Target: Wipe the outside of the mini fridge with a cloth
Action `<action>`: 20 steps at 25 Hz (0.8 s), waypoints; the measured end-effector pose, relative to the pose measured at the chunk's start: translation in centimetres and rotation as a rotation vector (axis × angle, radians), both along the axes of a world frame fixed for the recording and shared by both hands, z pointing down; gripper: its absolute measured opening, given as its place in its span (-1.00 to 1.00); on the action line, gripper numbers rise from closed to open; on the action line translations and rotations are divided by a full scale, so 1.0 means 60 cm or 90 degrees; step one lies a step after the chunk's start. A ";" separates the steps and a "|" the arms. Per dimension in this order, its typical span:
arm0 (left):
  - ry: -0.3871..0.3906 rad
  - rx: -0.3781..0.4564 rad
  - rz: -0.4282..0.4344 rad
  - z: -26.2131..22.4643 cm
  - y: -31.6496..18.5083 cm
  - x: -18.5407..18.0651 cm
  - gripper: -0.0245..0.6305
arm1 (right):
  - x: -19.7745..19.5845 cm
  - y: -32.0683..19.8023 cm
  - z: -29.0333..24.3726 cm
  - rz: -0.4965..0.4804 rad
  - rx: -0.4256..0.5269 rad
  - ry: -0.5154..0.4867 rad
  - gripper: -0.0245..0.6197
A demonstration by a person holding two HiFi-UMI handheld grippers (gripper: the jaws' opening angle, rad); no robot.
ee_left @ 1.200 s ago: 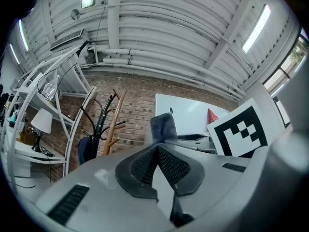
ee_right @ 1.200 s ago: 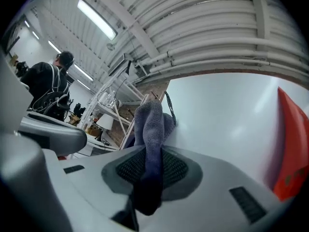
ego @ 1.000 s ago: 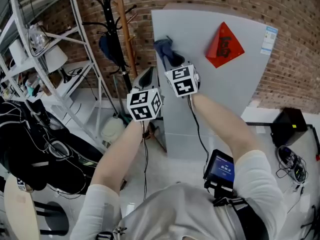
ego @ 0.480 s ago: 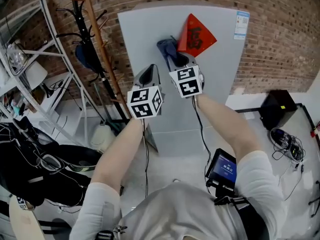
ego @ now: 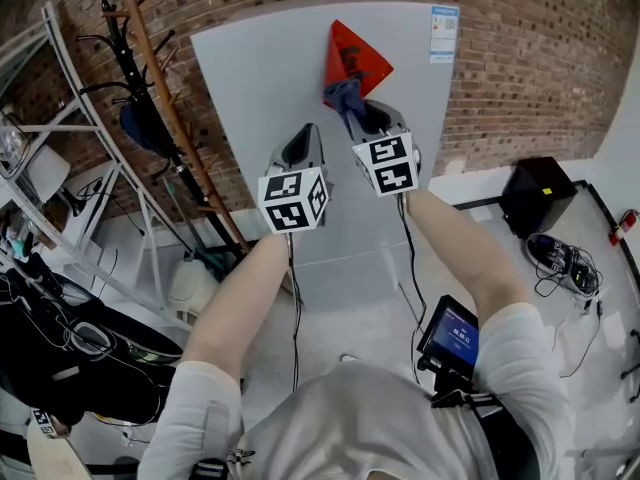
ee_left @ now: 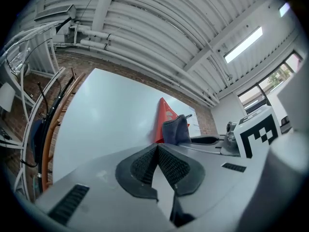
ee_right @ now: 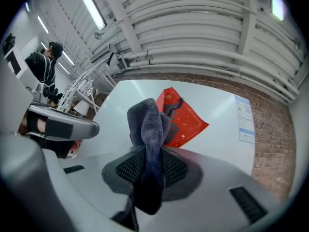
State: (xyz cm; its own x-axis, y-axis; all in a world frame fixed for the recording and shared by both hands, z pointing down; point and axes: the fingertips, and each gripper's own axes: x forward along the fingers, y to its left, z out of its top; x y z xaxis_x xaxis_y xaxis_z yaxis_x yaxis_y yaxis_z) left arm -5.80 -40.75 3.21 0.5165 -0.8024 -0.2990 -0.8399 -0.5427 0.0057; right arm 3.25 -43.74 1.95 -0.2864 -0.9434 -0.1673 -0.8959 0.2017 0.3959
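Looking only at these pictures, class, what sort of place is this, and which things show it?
Probably a lab or workshop rather than a home: a bare brick wall, metal shelving with a heap of cables beside it, and exposed ceiling pipes with a strip light.

No print reads clearly: the cloth [ego: 344, 97] half hides the dark character on the mini fridge [ego: 260, 118]'s red diamond sign [ego: 354, 54]; its far-right label [ego: 444, 33] prints too small
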 end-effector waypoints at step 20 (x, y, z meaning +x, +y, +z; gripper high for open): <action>-0.008 0.002 0.058 0.002 -0.022 0.115 -0.92 | 0.346 -0.040 -0.014 0.215 -0.009 -0.127 -0.66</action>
